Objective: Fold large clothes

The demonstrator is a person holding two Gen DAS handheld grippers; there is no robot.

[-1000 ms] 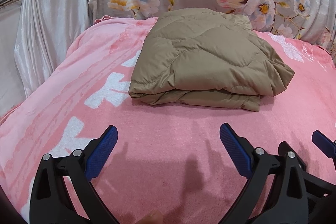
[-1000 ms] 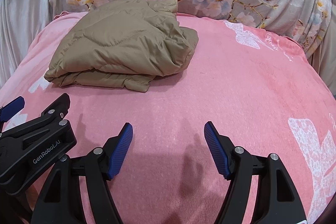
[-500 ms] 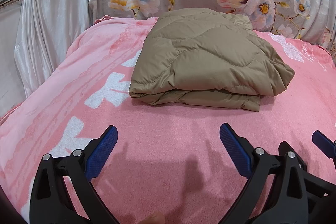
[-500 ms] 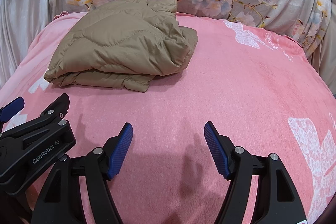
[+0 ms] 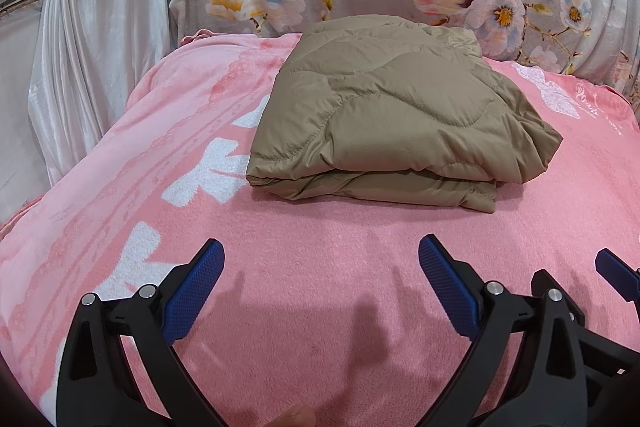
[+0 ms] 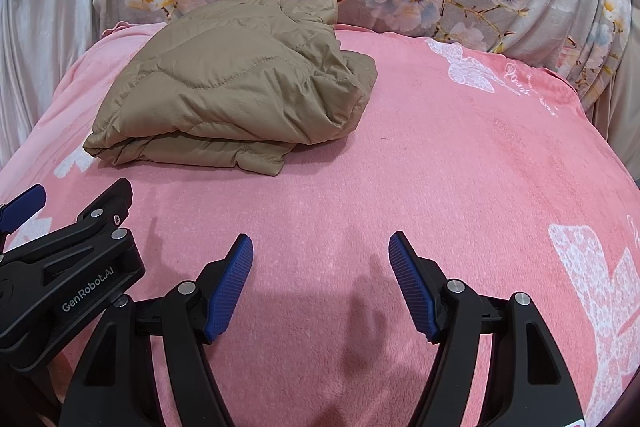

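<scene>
Tan quilted jacket [image 5: 396,119], folded, on pink blanket [image 5: 320,259]. My left gripper [image 5: 320,287] and right gripper [image 6: 320,283]: jaws wide, empty, apart from it.

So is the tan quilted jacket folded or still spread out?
Folded: the jacket lies as a compact stacked bundle, layered edges showing, on the pink blanket.

Left gripper [image 5: 320,283] is held angled downward, jaws spread wide, nothing between the blue pads [image 5: 192,293]. Right gripper [image 6: 320,283] is held likewise, just beside the left gripper on its right, jaws parted and empty.
</scene>
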